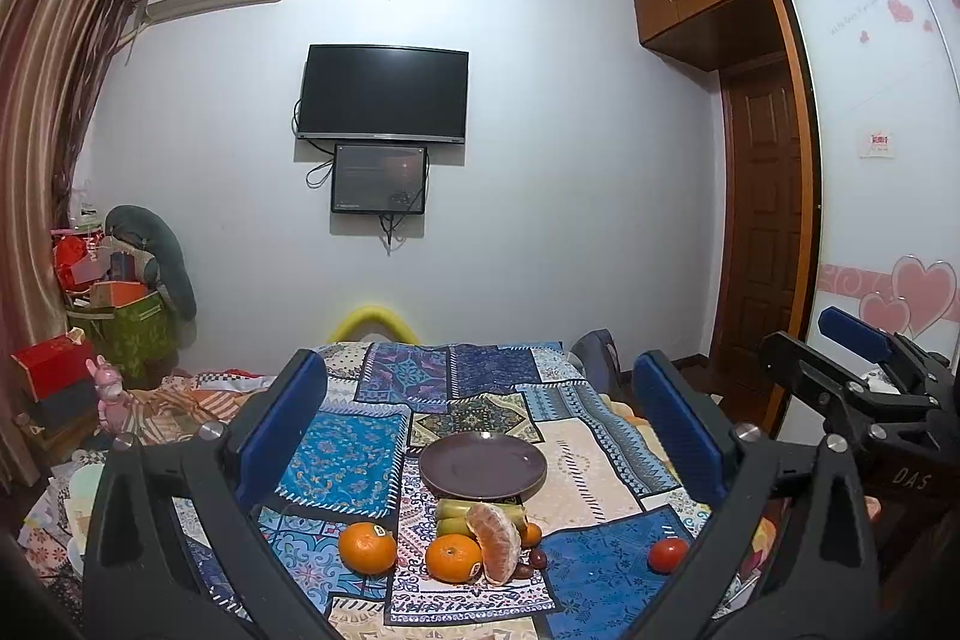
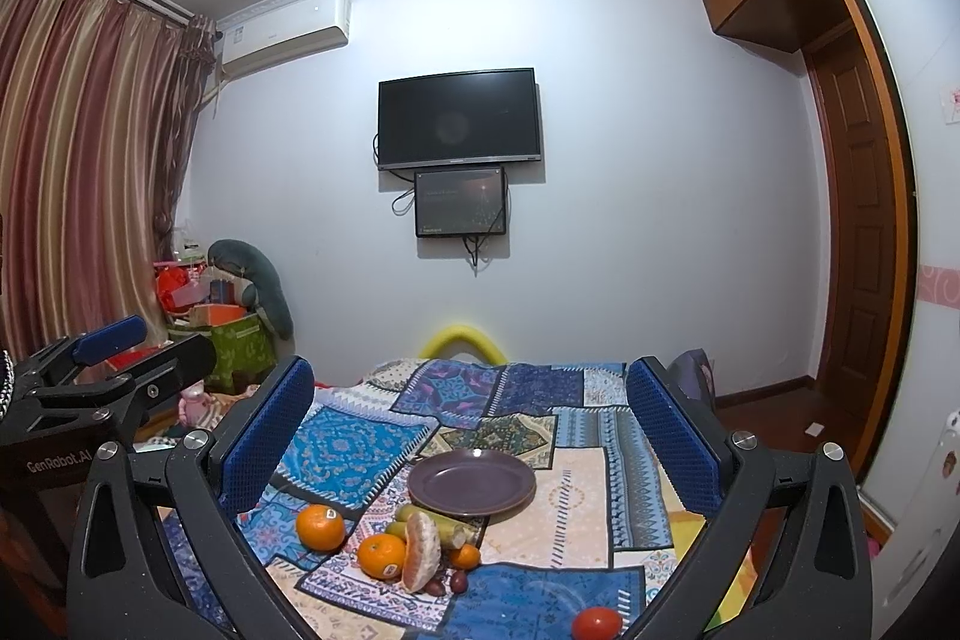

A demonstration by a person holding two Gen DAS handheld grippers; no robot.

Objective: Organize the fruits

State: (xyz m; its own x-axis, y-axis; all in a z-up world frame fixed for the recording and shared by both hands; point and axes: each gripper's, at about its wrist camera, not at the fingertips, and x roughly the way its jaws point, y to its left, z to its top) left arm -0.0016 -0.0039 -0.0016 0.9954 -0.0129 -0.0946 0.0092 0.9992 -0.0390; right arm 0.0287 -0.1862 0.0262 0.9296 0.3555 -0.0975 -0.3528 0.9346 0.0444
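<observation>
An empty purple plate [image 1: 483,466] [image 2: 471,481] sits mid-table on the patchwork cloth. In front of it lies a fruit cluster: green bananas [image 1: 456,515] [image 2: 441,520], a peeled orange half [image 1: 495,541] [image 2: 420,550], an orange [image 1: 453,557] [image 2: 381,556], a small mandarin [image 1: 531,534] [image 2: 465,556] and dark red dates [image 1: 536,559] [image 2: 447,584]. A second orange [image 1: 367,547] [image 2: 320,527] lies to the left, a red tomato [image 1: 668,555] [image 2: 596,623] to the right. My left gripper [image 1: 489,427] and right gripper [image 2: 474,433] both hover open above the table, holding nothing.
The patchwork cloth [image 1: 336,460] covers the table. The right gripper's body [image 1: 864,382] shows at the left view's right edge, the left one [image 2: 90,388] at the right view's left edge. Boxes and bags [image 1: 114,316] pile at the left wall; a wooden door [image 1: 762,232] stands right.
</observation>
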